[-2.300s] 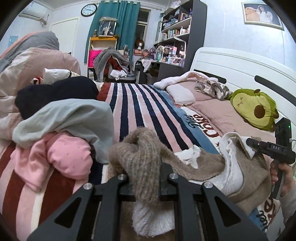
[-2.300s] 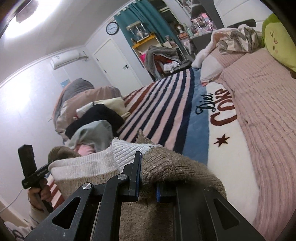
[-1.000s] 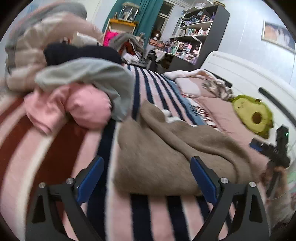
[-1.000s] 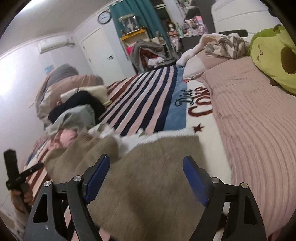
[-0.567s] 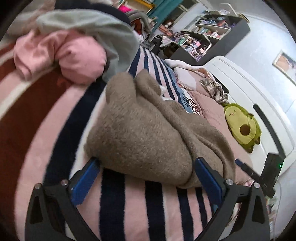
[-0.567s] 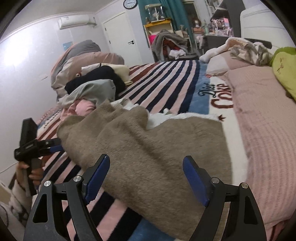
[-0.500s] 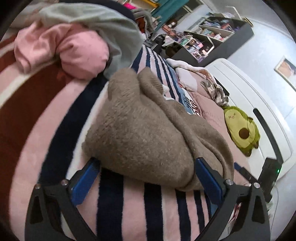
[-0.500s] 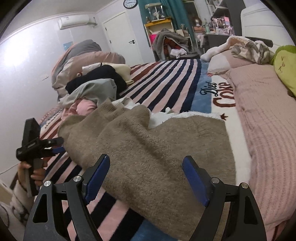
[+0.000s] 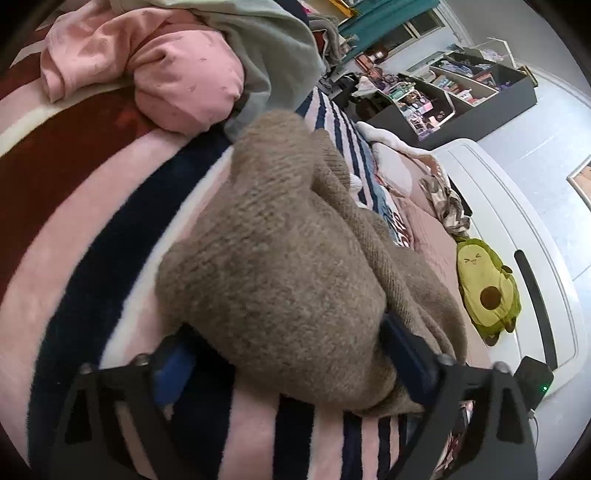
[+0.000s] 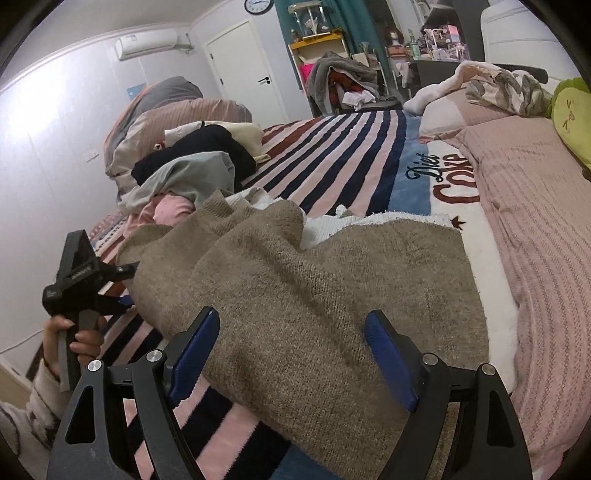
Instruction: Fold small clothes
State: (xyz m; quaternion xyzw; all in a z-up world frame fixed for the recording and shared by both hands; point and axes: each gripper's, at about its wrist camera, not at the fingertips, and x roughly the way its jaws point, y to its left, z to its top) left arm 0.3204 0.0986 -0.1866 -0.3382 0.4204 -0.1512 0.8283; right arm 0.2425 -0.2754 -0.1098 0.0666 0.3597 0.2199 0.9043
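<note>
My left fingers (image 9: 284,360) are spread wide, and the near edge of the brown sweater (image 9: 280,266) bulges right in between them, its folded bulk filling the gap from one blue pad (image 9: 171,369) to the other. Whether the pads touch the knit, I cannot tell; the close fabric is blurred. My right fingers (image 10: 291,354) are wide apart too, hovering over the sweater's (image 10: 314,302) near hem with nothing pinched between them. The sweater lies spread ahead of both pairs of fingers on the striped blanket (image 10: 332,162) covering the bed, a strip of white lining (image 10: 354,221) showing at its far edge. Off to the left of my right fingers, my left hand (image 10: 74,332) grips the other tool at the sweater's side. Just beyond the sweater, ahead and left, sits a pink garment (image 9: 177,74) with a grey-green one (image 9: 266,44) draped over it, part of the heap of clothes (image 10: 199,155). To the right of my fingers a pink quilted cover (image 10: 535,221) runs alongside, and further out an avocado plush (image 9: 484,288) leans by the white headboard (image 9: 517,206). Far ahead stand a dark shelving unit (image 9: 461,92) and a teal curtain (image 10: 354,18).
</note>
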